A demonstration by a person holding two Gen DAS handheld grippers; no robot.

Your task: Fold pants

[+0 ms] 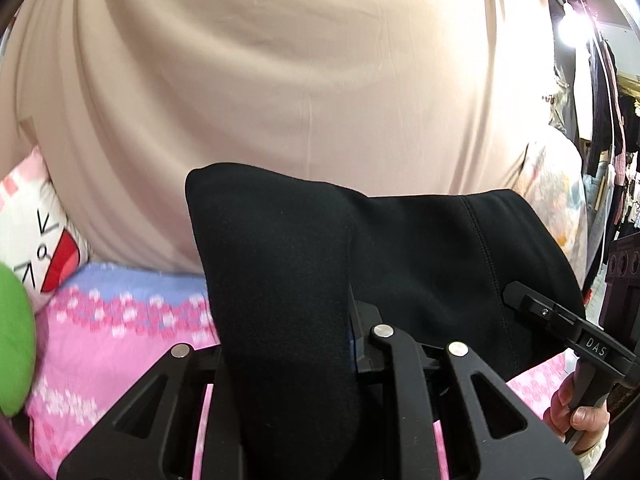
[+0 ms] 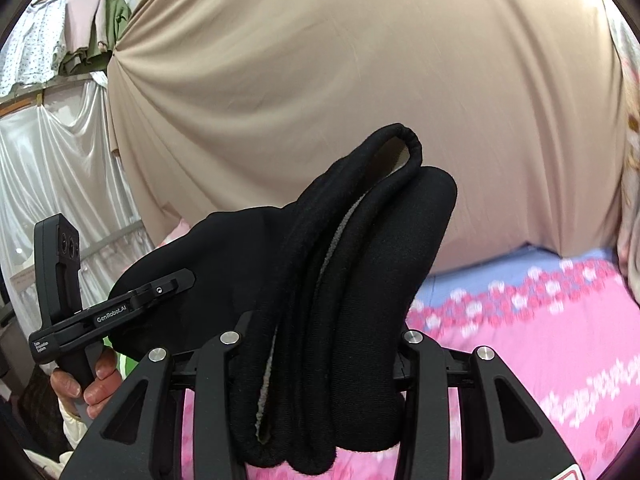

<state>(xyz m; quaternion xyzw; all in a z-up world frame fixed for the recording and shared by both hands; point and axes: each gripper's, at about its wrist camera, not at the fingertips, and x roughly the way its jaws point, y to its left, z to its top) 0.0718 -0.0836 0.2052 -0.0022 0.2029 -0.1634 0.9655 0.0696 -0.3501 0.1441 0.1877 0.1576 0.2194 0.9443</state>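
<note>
Black pants (image 1: pixel 280 264) held up above pink floral bedspread (image 1: pixel 120 332), bunched in thick folds, stretched between 2 grippers. Left gripper (image 1: pixel 288 360) clamps narrow on 1 fold of pants. Right gripper (image 2: pixel 320 360) clamps wider bundle of several layers, pale lining showing. Beige curtain (image 2: pixel 320 80) hangs behind pants. Cartoon pillow (image 1: pixel 36 232) left of pants, at bedspread's far edge. Person's hand (image 2: pixel 86 384) grips left gripper's handle.
</note>
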